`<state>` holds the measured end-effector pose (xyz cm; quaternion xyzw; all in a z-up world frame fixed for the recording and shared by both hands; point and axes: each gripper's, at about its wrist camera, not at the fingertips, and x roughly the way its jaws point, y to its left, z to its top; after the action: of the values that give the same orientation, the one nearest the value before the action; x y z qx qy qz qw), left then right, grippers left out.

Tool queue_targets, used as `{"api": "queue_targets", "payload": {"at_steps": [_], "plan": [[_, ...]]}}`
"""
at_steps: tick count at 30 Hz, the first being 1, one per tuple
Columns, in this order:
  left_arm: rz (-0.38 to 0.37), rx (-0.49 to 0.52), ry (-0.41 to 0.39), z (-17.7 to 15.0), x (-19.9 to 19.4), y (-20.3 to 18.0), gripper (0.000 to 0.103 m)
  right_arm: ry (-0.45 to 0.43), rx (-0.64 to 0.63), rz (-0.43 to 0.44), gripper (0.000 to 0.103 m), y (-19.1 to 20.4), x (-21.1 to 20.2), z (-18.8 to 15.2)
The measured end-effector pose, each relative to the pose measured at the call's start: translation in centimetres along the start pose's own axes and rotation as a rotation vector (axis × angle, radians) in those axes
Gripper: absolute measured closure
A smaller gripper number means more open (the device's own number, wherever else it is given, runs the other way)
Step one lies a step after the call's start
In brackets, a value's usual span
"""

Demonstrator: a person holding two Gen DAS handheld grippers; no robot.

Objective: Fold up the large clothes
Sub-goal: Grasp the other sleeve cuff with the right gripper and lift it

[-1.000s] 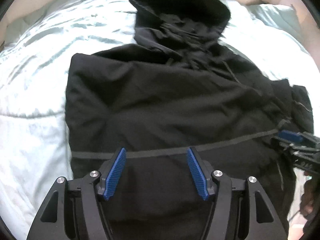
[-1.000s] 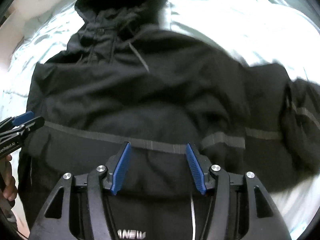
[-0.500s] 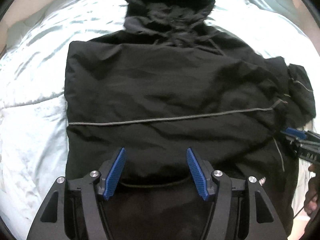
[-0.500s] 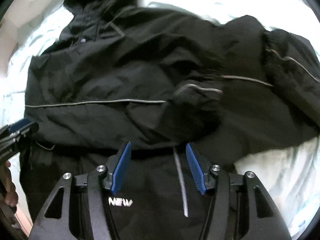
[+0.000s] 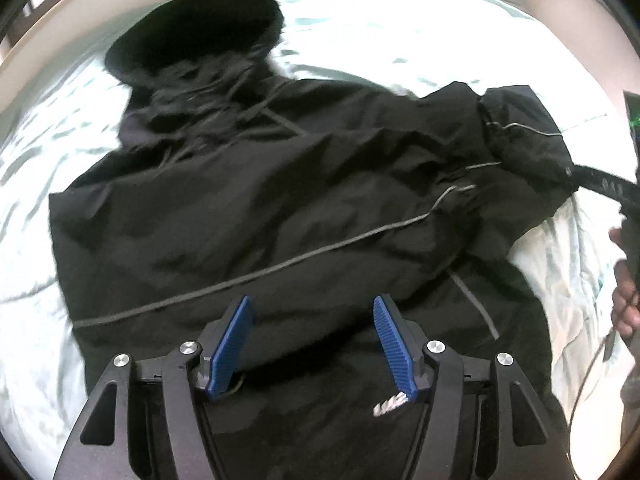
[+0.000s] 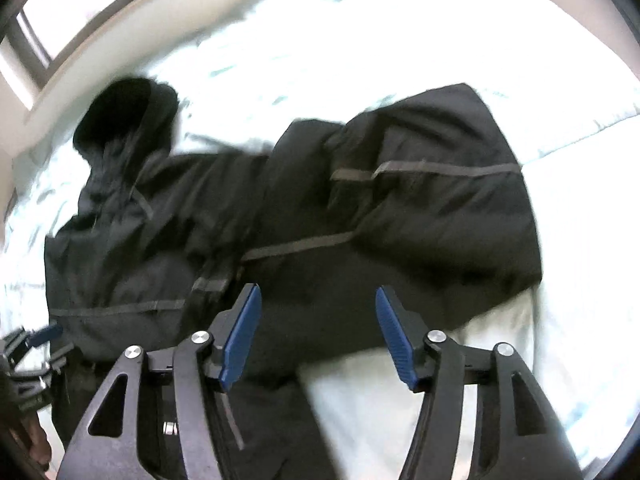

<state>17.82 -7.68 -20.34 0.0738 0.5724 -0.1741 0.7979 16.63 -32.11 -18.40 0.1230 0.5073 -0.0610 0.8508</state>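
A black hooded jacket with thin grey stripes lies spread on a pale bed, its hood at the far end. My left gripper hovers open over the lower hem, with nothing between its blue pads. In the right wrist view the jacket fills the middle, its sleeve bunched out to the right. My right gripper hangs above the jacket's lower right edge; its jaws are opening and nothing is between them. Each gripper shows at the edge of the other's view: the right gripper and the left gripper.
Pale blue-white bedding surrounds the jacket on all sides. A beige bed frame or wall curves along the far edge. A person's hand holds the right gripper's handle at the right edge of the left wrist view.
Both grippers have drawn back from the jacket, risen and shifted right, so the jacket looks smaller and further left. The right sleeve has come into view. The right jaws stand wider.
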Motion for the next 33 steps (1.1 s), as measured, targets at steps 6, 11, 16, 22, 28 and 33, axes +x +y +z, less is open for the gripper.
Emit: {"api": "queue_targets", "payload": {"at_steps": [6,11,16,22,28,33], "plan": [[-0.022,0.019,0.032,1.8,2.8,-1.1,0.038,0.030,-0.066,-0.079,0.026,-0.2,4.6,2.1],[-0.023,0.009,0.060,2.2,4.5,-0.6,0.038,0.092,-0.102,-0.227,0.026,0.0,9.4,3.1],[-0.013,-0.001,0.086,2.4,5.6,0.3,0.038,0.089,-0.072,-0.302,0.037,-0.8,11.6,3.7],[-0.024,0.023,0.081,2.6,5.4,-0.4,0.038,0.017,0.011,-0.264,0.085,-2.5,7.4,4.9],[-0.065,0.127,0.045,5.0,4.9,-4.7,0.038,-0.138,0.094,-0.250,0.086,-6.5,-3.3,6.2],[-0.123,0.250,0.000,9.0,5.3,-10.6,0.038,-0.247,0.185,-0.359,0.086,-13.0,-11.2,7.4]]}}
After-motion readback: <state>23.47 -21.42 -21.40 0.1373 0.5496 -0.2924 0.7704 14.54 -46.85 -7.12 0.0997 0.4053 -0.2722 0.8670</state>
